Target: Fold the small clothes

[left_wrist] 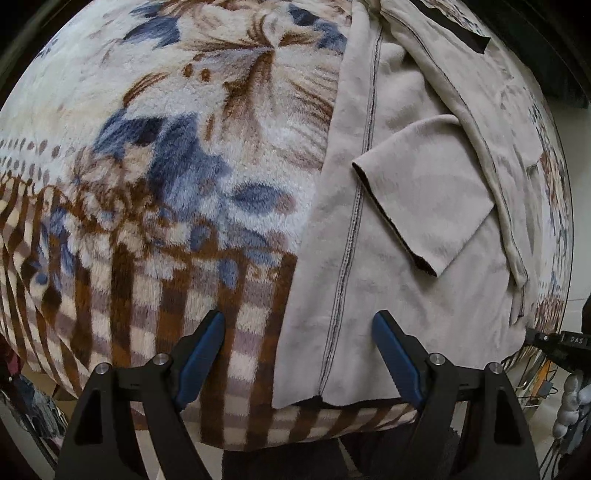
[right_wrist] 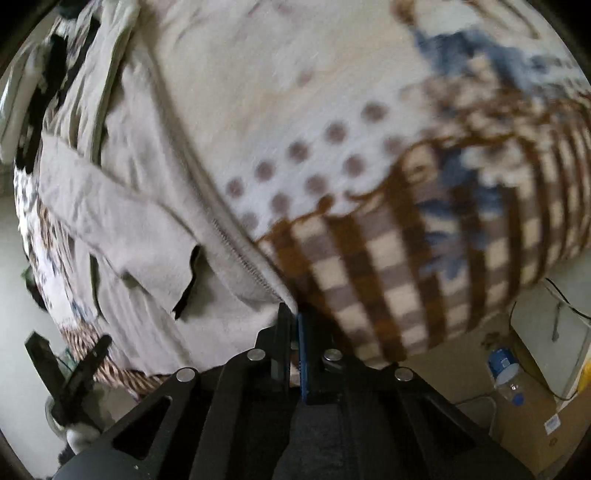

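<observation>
The garment (left_wrist: pixel 417 206), a beige fleece piece with dark stitched seams, is lying spread on a plush blanket (left_wrist: pixel 155 155) patterned in blue flowers, brown checks and dots, occupying the left wrist view from 12 o'clock down to 5 o'clock. A short sleeve (left_wrist: pixel 424 192) is lying folded across its body, the dark cuff edge pointing toward 7 o'clock. A black strip (left_wrist: pixel 450 22) is showing at 1 o'clock near the garment's upper end.

The left claw (left_wrist: pixel 299 354) is hovering with its blue-padded fingers (left_wrist: pixel 201 358) spread wide apart, gripping nothing, its span straddling the garment's near hem and one long seam. At 4 o'clock in that view, part of the other tool is peeking in beside the blanket's edge.

In the blurred right wrist view, the right claw (right_wrist: pixel 291 325) is pinched nearly closed on the garment's (right_wrist: pixel 140 229) near corner at 6 o'clock, where a stitched seam is ending. Below the blanket (right_wrist: pixel 369 258), at 4 o'clock, a plastic bottle (right_wrist: pixel 504 369) with a blue label is lying on the floor beside a cardboard box (right_wrist: pixel 535 417).
</observation>
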Action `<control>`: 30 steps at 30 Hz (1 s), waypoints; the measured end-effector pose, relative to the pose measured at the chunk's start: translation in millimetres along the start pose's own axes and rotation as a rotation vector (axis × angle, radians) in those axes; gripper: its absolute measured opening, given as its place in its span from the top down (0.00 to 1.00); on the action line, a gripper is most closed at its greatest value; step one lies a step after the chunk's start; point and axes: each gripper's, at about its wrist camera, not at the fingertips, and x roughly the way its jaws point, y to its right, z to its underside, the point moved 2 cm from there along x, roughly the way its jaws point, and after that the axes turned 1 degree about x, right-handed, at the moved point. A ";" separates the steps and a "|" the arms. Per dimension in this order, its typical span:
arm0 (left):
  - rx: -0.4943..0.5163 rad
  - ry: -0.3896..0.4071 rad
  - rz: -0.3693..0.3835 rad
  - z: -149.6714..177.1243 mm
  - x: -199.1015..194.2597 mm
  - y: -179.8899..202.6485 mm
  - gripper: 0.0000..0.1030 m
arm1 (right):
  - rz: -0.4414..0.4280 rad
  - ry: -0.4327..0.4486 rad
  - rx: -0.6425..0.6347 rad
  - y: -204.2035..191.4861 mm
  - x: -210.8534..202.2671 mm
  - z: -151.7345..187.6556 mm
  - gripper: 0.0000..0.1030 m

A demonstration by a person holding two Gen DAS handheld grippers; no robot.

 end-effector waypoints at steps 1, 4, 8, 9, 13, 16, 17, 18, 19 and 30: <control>-0.002 -0.004 0.002 -5.5 -0.7 3.8 0.21 | -0.005 -0.001 -0.006 3.7 -2.9 -0.4 0.97; -0.002 -0.018 0.010 3.4 -1.5 5.7 0.21 | 0.006 -0.031 -0.048 2.1 -2.3 -1.1 0.97; 0.000 -0.028 0.049 8.6 6.6 3.4 0.21 | -0.053 -0.072 -0.035 -17.9 11.0 -3.6 0.94; 0.002 -0.033 0.055 10.4 9.0 3.7 0.21 | -0.085 -0.082 -0.019 -22.3 13.2 -3.9 0.93; -0.002 -0.031 0.080 20.3 14.9 8.3 0.21 | -0.162 -0.061 0.024 -10.3 5.1 -12.5 0.52; -0.008 -0.017 0.112 29.0 17.2 17.8 0.25 | -0.216 -0.076 0.020 -5.8 5.9 -17.6 0.52; -0.009 -0.014 0.118 31.8 17.6 20.2 0.36 | -0.229 -0.092 0.011 -5.6 10.3 -17.8 0.51; -0.008 -0.015 0.125 35.1 19.3 23.0 0.42 | -0.230 -0.113 -0.002 -5.7 15.2 -18.8 0.51; -0.006 -0.018 0.124 37.9 20.8 25.8 0.57 | -0.233 -0.131 -0.018 -4.8 20.1 -18.7 0.51; -0.097 0.023 0.220 61.0 3.9 55.2 0.94 | -0.281 -0.160 -0.117 -37.8 23.6 0.4 0.92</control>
